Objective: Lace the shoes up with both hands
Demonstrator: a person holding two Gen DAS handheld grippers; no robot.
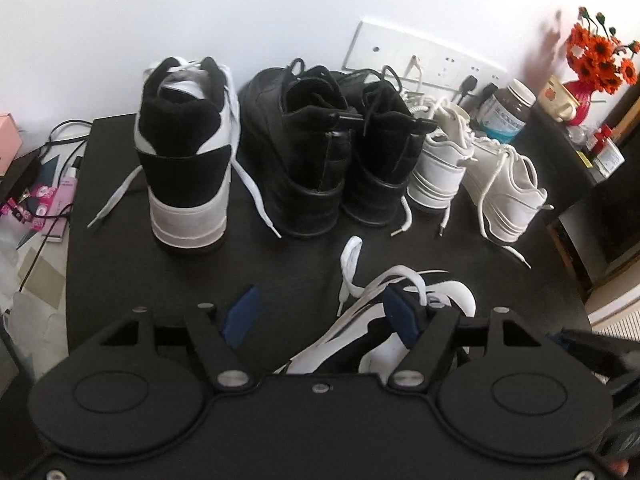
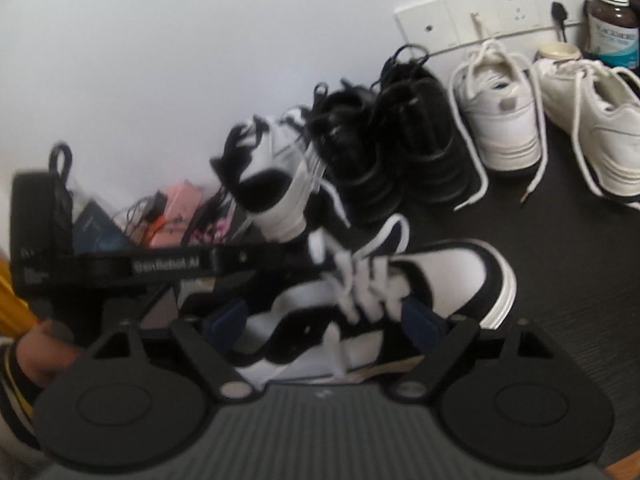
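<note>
Left wrist view: the left gripper (image 1: 320, 312) hangs over the near black-and-white sneaker (image 1: 420, 316) with its fingers spread apart; the left blue pad (image 1: 242, 314) stands over bare black tabletop (image 1: 120, 272) with nothing against it, while the right blue pad (image 1: 402, 314) sits in among the loose white laces (image 1: 360, 276), and whether it touches them I cannot tell. Right wrist view shows the right gripper (image 2: 324, 322) also with fingers wide apart, straddling the same sneaker (image 2: 440, 280): the shoe lies between the pads, its toe pointing away to the right, neither pad pressing on it. That sneaker is white with black panels and a white sole edge, its flat white laces (image 2: 364, 284) crossed over the tongue (the view is blurred, so no knot can be made out) and one end looping toward the rear. Behind it, along the white wall, stand its mate (image 1: 186, 152), a black pair (image 1: 320, 148) and a white pair (image 1: 472, 168)
</note>
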